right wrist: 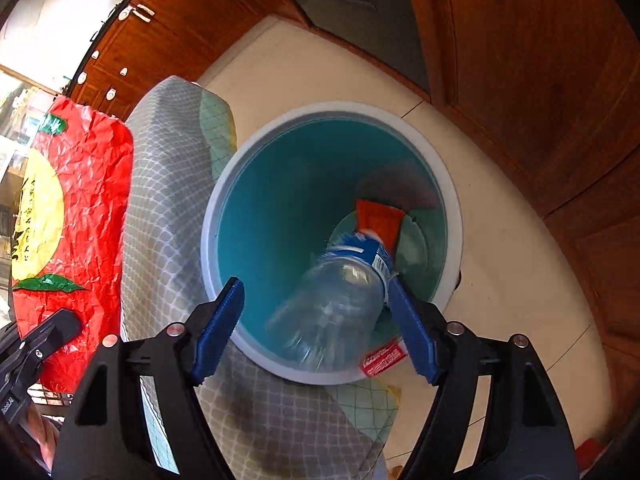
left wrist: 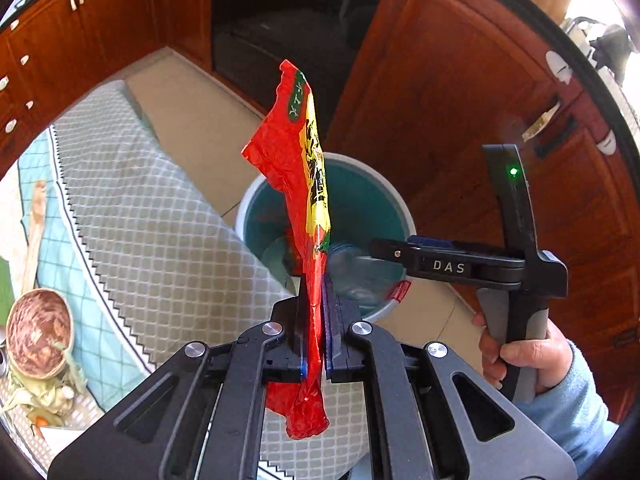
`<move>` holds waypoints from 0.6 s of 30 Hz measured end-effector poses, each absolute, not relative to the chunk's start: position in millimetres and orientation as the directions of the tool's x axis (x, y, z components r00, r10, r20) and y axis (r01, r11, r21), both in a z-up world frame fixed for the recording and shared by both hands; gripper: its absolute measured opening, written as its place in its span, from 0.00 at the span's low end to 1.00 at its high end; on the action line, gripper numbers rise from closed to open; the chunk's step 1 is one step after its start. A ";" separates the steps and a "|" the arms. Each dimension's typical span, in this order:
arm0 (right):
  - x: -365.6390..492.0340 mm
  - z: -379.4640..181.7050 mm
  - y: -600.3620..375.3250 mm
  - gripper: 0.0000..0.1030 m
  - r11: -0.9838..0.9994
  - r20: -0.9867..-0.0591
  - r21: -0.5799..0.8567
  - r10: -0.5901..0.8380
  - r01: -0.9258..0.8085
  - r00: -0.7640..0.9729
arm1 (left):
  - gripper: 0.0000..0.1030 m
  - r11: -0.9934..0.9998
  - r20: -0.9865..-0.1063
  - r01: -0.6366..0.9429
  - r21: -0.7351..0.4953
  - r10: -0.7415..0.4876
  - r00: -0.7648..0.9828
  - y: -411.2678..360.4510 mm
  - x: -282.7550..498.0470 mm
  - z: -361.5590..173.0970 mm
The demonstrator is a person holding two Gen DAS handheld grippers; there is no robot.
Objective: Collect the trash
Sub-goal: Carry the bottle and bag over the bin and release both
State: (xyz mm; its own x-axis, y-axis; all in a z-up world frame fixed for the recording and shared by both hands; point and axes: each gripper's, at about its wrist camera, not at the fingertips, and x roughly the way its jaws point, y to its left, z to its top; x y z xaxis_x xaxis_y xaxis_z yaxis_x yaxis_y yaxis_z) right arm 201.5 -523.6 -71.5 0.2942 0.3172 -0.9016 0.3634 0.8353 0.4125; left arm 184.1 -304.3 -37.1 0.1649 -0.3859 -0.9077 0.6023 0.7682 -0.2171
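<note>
The left gripper (left wrist: 316, 320) has its jaws closed on a crinkled red and yellow foil wrapper (left wrist: 298, 184), a thin sheet whose long axis stands up along the fingers, near the draped edge of the surface's quilted grey cloth (left wrist: 160, 220). The right gripper (right wrist: 316, 328) has its jaws wide apart over the round white-rimmed bin (right wrist: 450, 216). A clear, ribbed plastic bottle (right wrist: 336, 304) lies between them, blurred, its long axis slanting into the smooth teal inside with open room around.

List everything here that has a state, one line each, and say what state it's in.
left gripper: shut on the red wrapper
red wrapper: crumpled, held upright
right gripper: open
plastic bottle: uncrushed, blurred, over the bin mouth between the open jaws
trash bin: upright, lidless, holding some trash
</note>
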 end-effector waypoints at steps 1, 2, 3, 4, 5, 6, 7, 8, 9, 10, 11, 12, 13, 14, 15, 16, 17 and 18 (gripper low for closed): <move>203.2 -72.6 -524.0 0.69 0.837 -0.902 0.411 0.317 0.361 0.293 | 0.06 0.767 -0.910 0.603 -0.218 -0.382 0.158 -308.2 185.4 -40.4; 204.3 -73.1 -524.6 0.70 0.838 -0.902 0.411 0.317 0.359 0.292 | 0.06 0.767 -0.913 0.603 -0.219 -0.379 0.151 -311.3 186.2 -43.7; 205.3 -73.4 -524.9 0.73 0.839 -0.902 0.410 0.316 0.357 0.292 | 0.06 0.767 -0.915 0.603 -0.221 -0.376 0.144 -314.2 187.4 -46.6; 205.2 -73.3 -525.9 0.74 0.840 -0.902 0.410 0.316 0.355 0.294 | 0.06 0.766 -0.918 0.603 -0.221 -0.373 0.136 -317.6 188.9 -50.0; 205.7 -73.3 -526.3 0.76 0.841 -0.901 0.410 0.315 0.354 0.298 | 0.06 0.765 -0.920 0.605 -0.221 -0.368 0.130 -320.7 191.1 -53.1; 207.4 -73.7 -526.8 0.77 0.841 -0.902 0.409 0.313 0.355 0.299 | 0.06 0.764 -0.923 0.607 -0.218 -0.364 0.126 -323.7 191.9 -55.8; 206.7 -74.1 -528.5 0.78 0.839 -0.901 0.410 0.312 0.357 0.300 | 0.06 0.763 -0.925 0.609 -0.217 -0.359 0.120 -325.4 194.0 -59.4; 206.1 -73.9 -529.6 0.82 0.836 -0.899 0.414 0.314 0.361 0.304 | 0.06 0.761 -0.927 0.611 -0.218 -0.356 0.114 -328.1 195.6 -62.3; 205.1 -73.8 -530.9 0.85 0.832 -0.898 0.417 0.315 0.367 0.308 | 0.06 0.760 -0.929 0.612 -0.220 -0.355 0.106 -331.4 196.7 -65.2; 202.4 -73.7 -532.5 0.86 0.829 -0.898 0.417 0.313 0.373 0.308 | 0.07 0.759 -0.931 0.612 -0.222 -0.352 0.099 -335.1 198.1 -67.8; 201.6 -73.3 -533.8 0.86 0.825 -0.899 0.417 0.311 0.381 0.309 | 0.07 0.758 -0.932 0.612 -0.226 -0.352 0.091 -338.7 199.0 -70.4; 200.3 -72.4 -534.7 0.86 0.822 -0.899 0.417 0.309 0.388 0.310 | 0.07 0.756 -0.932 0.612 -0.232 -0.353 0.084 -339.5 200.6 -73.1; 199.1 -71.1 -535.6 0.86 0.820 -0.900 0.416 0.306 0.394 0.312 | 0.07 0.755 -0.932 0.612 -0.233 -0.353 0.081 -343.7 200.8 -74.4; 198.3 -69.7 -536.7 0.86 0.818 -0.901 0.413 0.301 0.401 0.314 | 0.13 0.757 -0.933 0.611 -0.232 -0.351 0.080 -346.0 201.2 -74.8; 196.2 -67.9 -538.7 0.86 0.817 -0.901 0.411 0.296 0.406 0.317 | 0.20 0.758 -0.934 0.610 -0.231 -0.349 0.080 -348.2 199.9 -75.4; 195.7 -66.4 -539.8 0.86 0.815 -0.901 0.410 0.292 0.409 0.321 | 0.46 0.763 -0.935 0.606 -0.225 -0.345 0.087 -348.5 200.6 -75.0; 194.1 -64.6 -541.2 0.87 0.814 -0.901 0.408 0.288 0.413 0.323 | 0.60 0.768 -0.933 0.604 -0.212 -0.342 0.107 -348.4 200.3 -73.5; 194.8 -63.5 -542.1 0.90 0.813 -0.902 0.407 0.285 0.417 0.324 | 0.61 0.773 -0.931 0.603 -0.196 -0.341 0.134 -348.2 196.2 -73.3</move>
